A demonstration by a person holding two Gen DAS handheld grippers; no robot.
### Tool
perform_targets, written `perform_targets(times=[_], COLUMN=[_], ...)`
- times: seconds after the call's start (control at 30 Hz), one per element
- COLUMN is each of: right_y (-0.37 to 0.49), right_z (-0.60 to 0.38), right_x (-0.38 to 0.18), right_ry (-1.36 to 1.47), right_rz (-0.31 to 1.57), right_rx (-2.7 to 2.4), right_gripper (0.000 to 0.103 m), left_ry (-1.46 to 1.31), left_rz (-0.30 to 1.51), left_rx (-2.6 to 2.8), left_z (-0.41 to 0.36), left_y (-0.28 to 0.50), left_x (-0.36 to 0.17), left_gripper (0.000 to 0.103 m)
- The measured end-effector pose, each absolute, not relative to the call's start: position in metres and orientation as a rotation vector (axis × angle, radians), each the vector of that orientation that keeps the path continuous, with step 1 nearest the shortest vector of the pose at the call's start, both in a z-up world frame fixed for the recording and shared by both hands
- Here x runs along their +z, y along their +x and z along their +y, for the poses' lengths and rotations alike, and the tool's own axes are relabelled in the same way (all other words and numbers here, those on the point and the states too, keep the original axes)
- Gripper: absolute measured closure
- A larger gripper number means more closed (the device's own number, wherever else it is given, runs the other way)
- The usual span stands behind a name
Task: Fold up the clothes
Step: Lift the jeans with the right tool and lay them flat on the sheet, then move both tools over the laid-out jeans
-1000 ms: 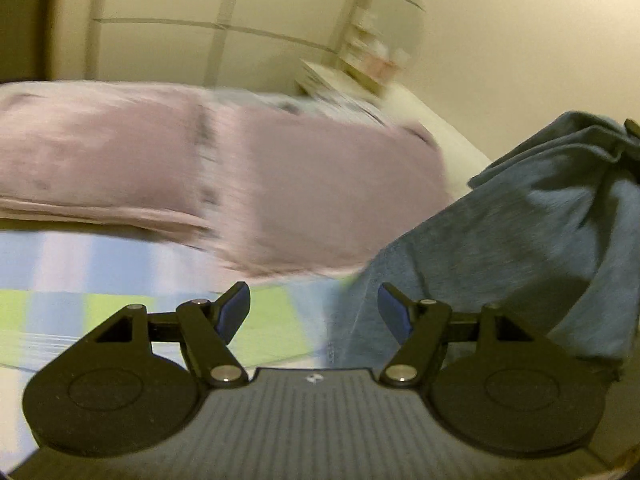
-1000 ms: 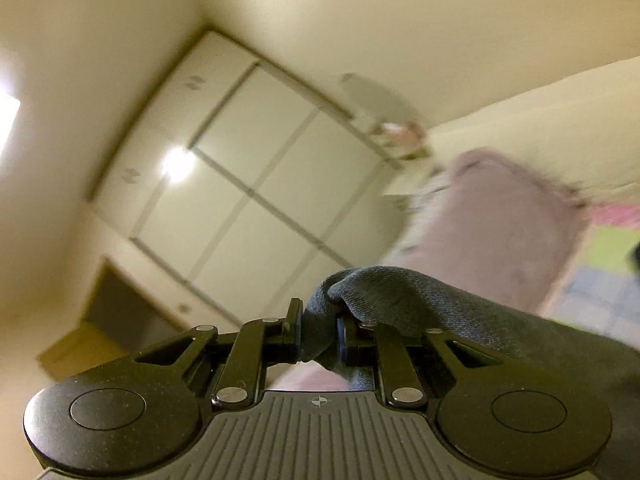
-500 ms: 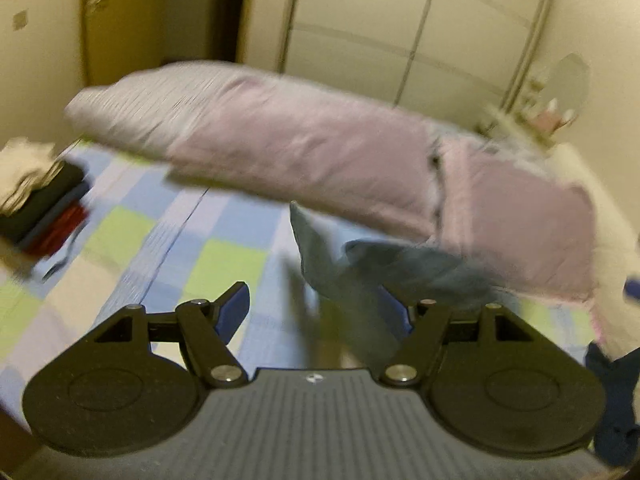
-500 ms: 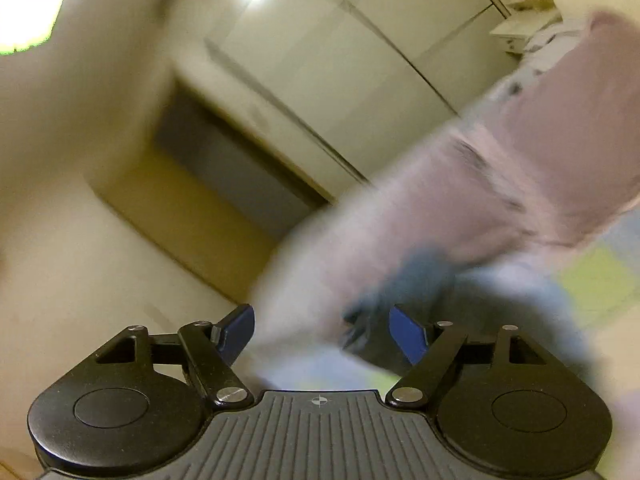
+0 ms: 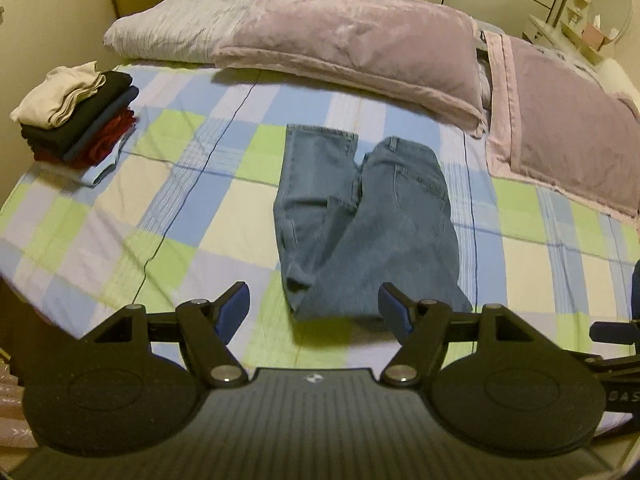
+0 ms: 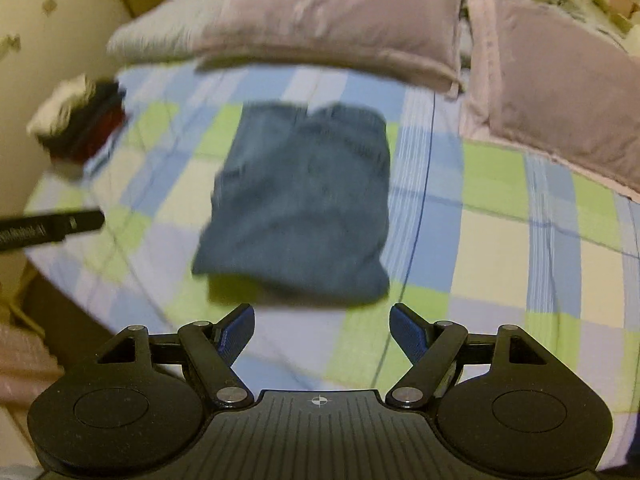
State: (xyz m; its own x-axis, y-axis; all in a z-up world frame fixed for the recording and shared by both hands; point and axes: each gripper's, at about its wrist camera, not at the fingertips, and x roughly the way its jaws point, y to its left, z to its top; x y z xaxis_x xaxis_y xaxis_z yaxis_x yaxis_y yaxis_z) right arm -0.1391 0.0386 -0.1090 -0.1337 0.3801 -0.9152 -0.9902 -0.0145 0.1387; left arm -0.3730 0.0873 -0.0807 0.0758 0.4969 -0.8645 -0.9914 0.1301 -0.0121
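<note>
A pair of blue jeans [image 5: 362, 224] lies loosely doubled over on the checked bed sheet [image 5: 160, 216], waistband toward the pillows. It also shows in the blurred right wrist view [image 6: 304, 200]. My left gripper [image 5: 314, 310] is open and empty, hovering just short of the jeans' near edge. My right gripper [image 6: 322, 328] is open and empty, also just short of the near edge. Part of the left gripper's body [image 6: 48, 228] shows at the left of the right wrist view.
A stack of folded clothes [image 5: 76, 112], cream, black, blue and red, sits at the bed's far left. Two mauve pillows [image 5: 352, 44] lie along the headboard side. A shelf with a round mirror [image 5: 600, 12] stands at the back right. The bed's edge [image 5: 24, 288] drops at left.
My right gripper has let go of the jeans and opened. The jeans have dropped from the air onto the bed. Both grippers now look down at the bed.
</note>
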Motion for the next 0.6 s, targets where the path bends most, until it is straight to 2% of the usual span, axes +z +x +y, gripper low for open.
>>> perform_targets(times=[0.27, 0.6], right_y=[-0.135, -0.145], right_z=[0.002, -0.051], right_x=[-0.116, -0.14], right_ry=[-0.865, -0.915], right_rz=[0.979, 1.037], right_rx=[1.457, 1.469], right_gripper=[0.025, 0.025], left_ry=[-0.758, -0.768], left_rz=[0.88, 0.964], left_rx=[1.333, 1.365], left_z=[0.031, -0.036], left_y=[-0.369, -0.374], left_x=[-0.082, -0.096], left_gripper=[0.035, 0.035])
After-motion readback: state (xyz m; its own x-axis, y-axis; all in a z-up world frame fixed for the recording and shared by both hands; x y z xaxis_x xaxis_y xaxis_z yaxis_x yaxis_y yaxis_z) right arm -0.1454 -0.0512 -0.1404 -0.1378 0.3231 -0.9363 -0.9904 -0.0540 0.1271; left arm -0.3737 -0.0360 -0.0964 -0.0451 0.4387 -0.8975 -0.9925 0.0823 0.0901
